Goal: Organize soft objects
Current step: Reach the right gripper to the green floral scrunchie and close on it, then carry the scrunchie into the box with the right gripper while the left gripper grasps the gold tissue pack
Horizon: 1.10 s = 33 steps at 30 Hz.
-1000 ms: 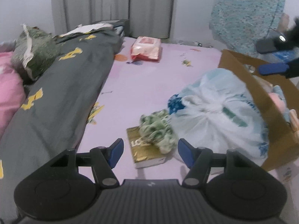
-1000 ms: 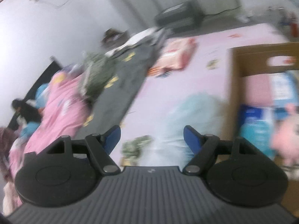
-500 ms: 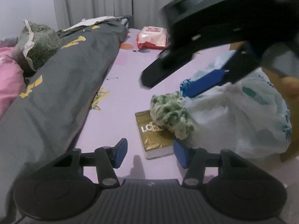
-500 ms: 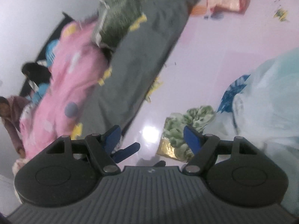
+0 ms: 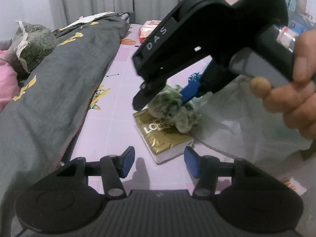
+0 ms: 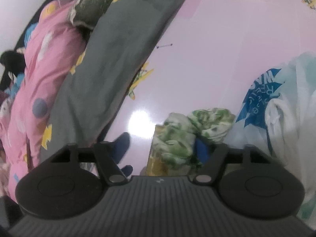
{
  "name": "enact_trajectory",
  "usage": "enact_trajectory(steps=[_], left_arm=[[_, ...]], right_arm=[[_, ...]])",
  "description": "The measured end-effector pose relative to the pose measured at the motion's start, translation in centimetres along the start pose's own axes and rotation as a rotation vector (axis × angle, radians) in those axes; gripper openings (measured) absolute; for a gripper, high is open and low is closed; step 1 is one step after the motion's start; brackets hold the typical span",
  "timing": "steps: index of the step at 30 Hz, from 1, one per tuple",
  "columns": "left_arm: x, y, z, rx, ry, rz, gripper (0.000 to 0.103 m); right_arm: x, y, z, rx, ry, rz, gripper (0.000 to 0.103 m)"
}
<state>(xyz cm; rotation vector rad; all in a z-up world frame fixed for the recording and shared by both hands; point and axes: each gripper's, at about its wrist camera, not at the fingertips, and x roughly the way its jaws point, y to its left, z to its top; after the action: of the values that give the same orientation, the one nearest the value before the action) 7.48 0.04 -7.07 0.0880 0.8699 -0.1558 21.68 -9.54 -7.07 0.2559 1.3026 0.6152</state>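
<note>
We find the right gripper (image 5: pixel 164 98) lowered over the green and white soft toy (image 5: pixel 173 110), which lies partly on a gold box (image 5: pixel 164 136) and against a white plastic bag (image 5: pixel 246 122) on the pink sheet (image 5: pixel 122 90). Its jaws have just been closing and the toy sits between them. In the right wrist view the toy (image 6: pixel 177 140) fills the space beside the right-hand blue pad (image 6: pixel 200 150), while the other finger shows only as a blur. We cannot tell whether both pads are yet pressing on the fabric.

The left gripper (image 5: pixel 159 163) hangs low in front of the gold box with its jaws at a moderate gap and nothing between them. Its jaws also have just shifted a little wider. We judge it is placed there to steady or take the box, so the toy can come away cleanly, but that is inference only.

A person's hand (image 5: pixel 292 90) carries the right gripper from the right of the left wrist view. A grey duvet (image 5: pixel 59 98) runs along the left of the bed.

We assess the step in hand as the pick-up of the toy. The risk is a partial pinch on loose plush, which could slip on lifting
</note>
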Motion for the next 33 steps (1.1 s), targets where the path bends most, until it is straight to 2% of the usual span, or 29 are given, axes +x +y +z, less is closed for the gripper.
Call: enact_trajectory(steps=[3,6,11,16,23,28,33], left_arm=[[0.3,-0.1,0.1,-0.001,0.006,-0.015,0.061],[0.4,-0.5,0.2,0.012,0.003,-0.009,0.066],[0.7,-0.8,0.6,0.017,0.011,0.001,0.067],[1.2,-0.6,1.4,-0.021,0.003,-0.006,0.076],[3.0,-0.4,3.0,-0.055,0.024,-0.002,0.076],[4.8,0.8,3.7,-0.163,0.086,-0.02,0.076],[5.0,0.8,4.2,-0.162,0.087,-0.009,0.075]], right_arm=[[0.0,-0.8,0.1,0.021,-0.012,0.008,0.035],[-0.1,-1.9,0.0,0.074,-0.031,0.059,0.031],[-0.6,-3.6,0.0,0.16,-0.086,0.125,0.027],[-2.7,-4.0,0.4,0.196,-0.17,0.178,0.027],[-6.7,-5.1,0.1,0.249,-0.275,0.275,0.027],[-9.0,-6.2,-0.6,0.282,-0.314,0.336,0.028],[-10.5,-6.6,-1.2,0.283,-0.345,0.376,0.028]])
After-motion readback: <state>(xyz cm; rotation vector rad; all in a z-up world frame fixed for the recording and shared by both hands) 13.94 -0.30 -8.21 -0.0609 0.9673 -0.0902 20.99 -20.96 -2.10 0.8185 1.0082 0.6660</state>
